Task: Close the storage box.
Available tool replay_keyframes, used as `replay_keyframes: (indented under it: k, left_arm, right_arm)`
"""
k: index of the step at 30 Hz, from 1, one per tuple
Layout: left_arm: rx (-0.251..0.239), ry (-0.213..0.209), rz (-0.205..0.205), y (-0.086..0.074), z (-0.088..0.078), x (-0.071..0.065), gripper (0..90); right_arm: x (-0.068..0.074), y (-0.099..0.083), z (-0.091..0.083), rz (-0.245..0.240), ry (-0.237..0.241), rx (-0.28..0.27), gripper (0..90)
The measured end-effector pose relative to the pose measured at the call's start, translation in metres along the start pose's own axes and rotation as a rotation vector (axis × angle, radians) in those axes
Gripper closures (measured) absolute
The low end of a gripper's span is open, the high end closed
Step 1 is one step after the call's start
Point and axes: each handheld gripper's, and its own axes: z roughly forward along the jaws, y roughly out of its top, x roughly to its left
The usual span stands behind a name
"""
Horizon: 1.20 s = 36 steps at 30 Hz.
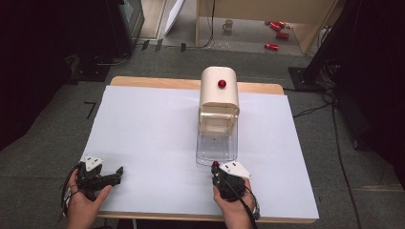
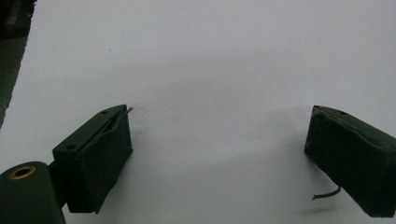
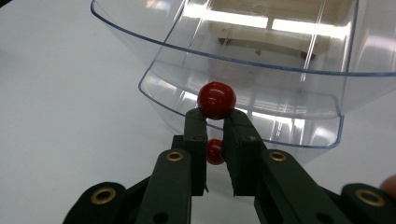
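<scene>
A cream box-shaped appliance [image 1: 218,98] stands at the table's far middle, with a red knob [image 1: 222,83] on top. A clear plastic flap [image 1: 217,145] reaches from it toward me. A small red ball [image 3: 216,99] sits at the front rim of the clear flap [image 3: 280,84]. My right gripper [image 3: 215,116] is shut on this ball, and a second red spot [image 3: 214,151] shows lower between the jaws. In the high view the right gripper [image 1: 217,171] sits at the flap's near edge. My left gripper [image 1: 114,175] rests low at the near left, open, with nothing between the jaws [image 2: 219,135].
A white sheet [image 1: 153,133] covers the wooden table. On the floor beyond lie red cans [image 1: 272,46] and a mug [image 1: 228,25] by a wooden frame. Cables [image 1: 334,124] run along the floor at the right.
</scene>
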Motion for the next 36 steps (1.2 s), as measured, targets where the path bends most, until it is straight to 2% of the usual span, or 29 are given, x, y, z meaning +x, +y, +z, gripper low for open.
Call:
replay_keyframes:
  k: [7, 18, 27, 36]
  left_arm:
    - [0.000, 0.000, 0.000, 0.000, 0.000, 0.000, 7.2]
    - [0.001, 0.000, 0.000, 0.000, 0.000, 0.000, 7.2]
    - [0.001, 0.000, 0.000, 0.000, 0.000, 0.000, 7.2]
    - [0.001, -0.001, -0.001, 0.000, 0.000, 0.000, 7.2]
  right_arm:
    - [-0.001, 0.005, -0.004, 0.009, 0.011, -0.011, 86.6]
    - [-0.005, 0.026, -0.011, 0.010, 0.006, -0.038, 86.5]
    - [-0.015, 0.043, -0.010, 0.037, 0.025, -0.045, 86.5]
    - [-0.019, 0.058, -0.001, 0.039, 0.023, -0.051, 86.4]
